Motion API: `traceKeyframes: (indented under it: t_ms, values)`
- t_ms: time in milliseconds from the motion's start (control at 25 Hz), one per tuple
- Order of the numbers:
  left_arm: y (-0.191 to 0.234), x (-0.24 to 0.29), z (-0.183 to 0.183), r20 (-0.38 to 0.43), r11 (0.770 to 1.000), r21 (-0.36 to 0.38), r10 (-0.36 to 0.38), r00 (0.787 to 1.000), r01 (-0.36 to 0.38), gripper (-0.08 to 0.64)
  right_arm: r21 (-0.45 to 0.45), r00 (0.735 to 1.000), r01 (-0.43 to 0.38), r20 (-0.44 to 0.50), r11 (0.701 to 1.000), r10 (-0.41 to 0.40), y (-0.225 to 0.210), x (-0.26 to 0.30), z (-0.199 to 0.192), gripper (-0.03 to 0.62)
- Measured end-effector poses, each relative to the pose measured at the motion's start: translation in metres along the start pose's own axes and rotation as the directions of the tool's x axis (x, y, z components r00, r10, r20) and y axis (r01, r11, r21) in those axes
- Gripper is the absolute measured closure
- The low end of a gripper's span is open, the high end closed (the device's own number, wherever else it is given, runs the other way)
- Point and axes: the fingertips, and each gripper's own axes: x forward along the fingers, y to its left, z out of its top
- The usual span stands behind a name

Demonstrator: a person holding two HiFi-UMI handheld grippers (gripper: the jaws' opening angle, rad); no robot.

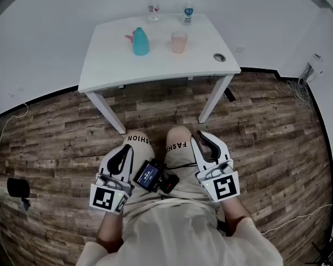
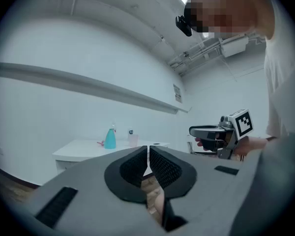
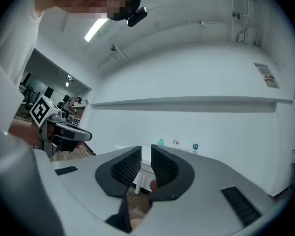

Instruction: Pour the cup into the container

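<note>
Across the wood floor (image 1: pixel 266 121), the white surface (image 1: pixel 155 65) carries the pink cup (image 1: pixel 179 41) near the teal container (image 1: pixel 140 42). The left gripper (image 1: pixel 125 148) and right gripper (image 1: pixel 203 136) hold their fingers together, empty. The cup is probably light and thin-walled, so grasp it mid-wall, gently.

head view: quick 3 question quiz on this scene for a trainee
1. True or false: in the head view the pink cup stands on the white table to the right of the teal bottle.
2. What is between the fingers of the left gripper and the right gripper? A) the cup B) the bottle C) nothing
3. Fill in: ___ small clear bottles stand at the table's far edge.
Key: 1 true; 2 C; 3 two.
</note>
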Motion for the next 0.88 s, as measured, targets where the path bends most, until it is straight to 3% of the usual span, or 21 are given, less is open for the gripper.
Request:
traceKeyframes:
  t_ms: [280, 440, 600, 880]
  values:
    - [-0.004, -0.002, 0.004, -0.010, 1.000, 0.000, -0.005, 1.000, 0.005, 0.534, 0.024, 1.000, 0.011, -0.013, 1.000, -0.011, -0.004, -0.008, 0.009, 0.528]
    - [-0.004, 0.005, 0.004, -0.003, 1.000, -0.004, 0.006, 1.000, -0.006, 0.534, 0.070, 0.999, -0.047, -0.001, 0.996, 0.048, -0.008, -0.009, 0.006, 0.522]
    - [0.001, 0.013, 0.006, -0.009, 1.000, -0.015, 0.024, 1.000, -0.024, 0.534, 0.101, 0.996, -0.089, 0.015, 0.991, 0.088, -0.013, 0.000, 0.007, 0.433]
    - [0.028, 0.032, -0.004, -0.025, 0.999, -0.027, 0.027, 0.999, -0.028, 0.534, 0.109, 0.997, -0.077, 0.006, 0.991, 0.076, -0.032, 0.035, -0.009, 0.405]
